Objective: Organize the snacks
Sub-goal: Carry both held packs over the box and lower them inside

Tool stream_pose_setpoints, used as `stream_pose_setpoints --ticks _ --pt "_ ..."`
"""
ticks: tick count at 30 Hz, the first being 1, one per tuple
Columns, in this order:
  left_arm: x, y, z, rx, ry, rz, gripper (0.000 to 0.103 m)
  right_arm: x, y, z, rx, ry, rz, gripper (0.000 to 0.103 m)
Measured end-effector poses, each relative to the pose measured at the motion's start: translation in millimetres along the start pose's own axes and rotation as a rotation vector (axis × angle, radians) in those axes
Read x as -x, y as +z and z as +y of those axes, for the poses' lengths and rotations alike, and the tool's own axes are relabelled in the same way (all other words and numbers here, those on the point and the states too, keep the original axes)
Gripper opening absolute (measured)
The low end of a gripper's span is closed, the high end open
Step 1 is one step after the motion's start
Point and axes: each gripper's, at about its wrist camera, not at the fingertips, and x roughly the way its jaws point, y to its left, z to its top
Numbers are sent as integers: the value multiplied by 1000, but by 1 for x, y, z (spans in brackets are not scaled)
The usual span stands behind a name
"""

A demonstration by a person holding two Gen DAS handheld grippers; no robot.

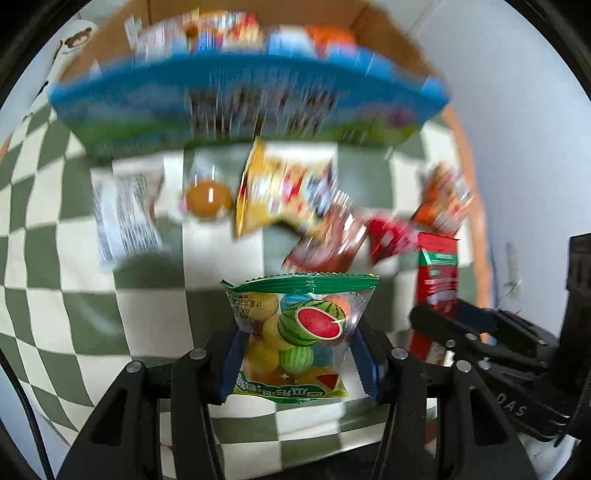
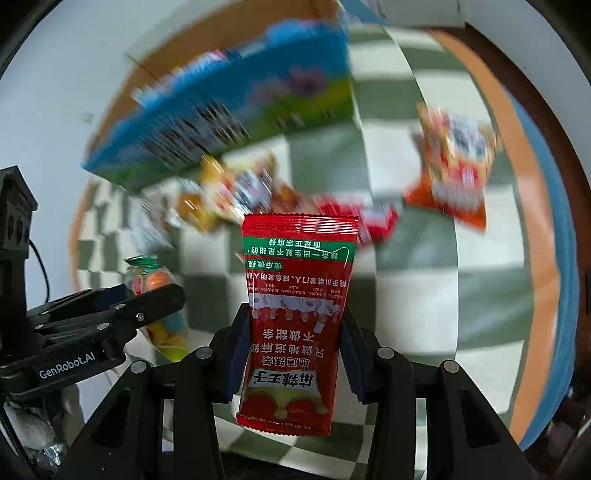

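Note:
My left gripper (image 1: 299,354) is shut on a clear candy bag with a green top and a watermelon print (image 1: 299,325), held above the checkered cloth. My right gripper (image 2: 295,350) is shut on a tall red sachet with a green band (image 2: 299,295). The two grippers hang side by side. The red sachet (image 1: 437,273) shows at the right of the left wrist view, and the candy bag (image 2: 155,280) at the left of the right wrist view. Beyond them stands a blue carton (image 1: 240,99) holding several snack packets (image 1: 236,33).
Loose snacks lie on the green-and-white checkered cloth (image 1: 147,325): a white packet (image 1: 125,218), a jelly cup (image 1: 207,199), a yellow packet (image 1: 280,188), small red packs (image 1: 388,232) and an orange packet (image 2: 454,162). The table's orange rim (image 2: 532,229) curves along the right.

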Motion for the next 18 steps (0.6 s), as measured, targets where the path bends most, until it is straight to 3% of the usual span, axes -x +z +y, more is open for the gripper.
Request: stream_pose_setpoints --ticks 5,8,13,18 --pt "60 62 20 31 -57 -94 50 54 51 23 53 67 -103 47" --pt "85 100 42 57 -54 -146 50 79 95 42 101 76 -171 47" --pt "84 169 68 137 -73 -137 50 85 167 63 156 38 -225 47" --pt "36 231 93 240 -108 -61 50 55 231 75 180 -40 -223 47"
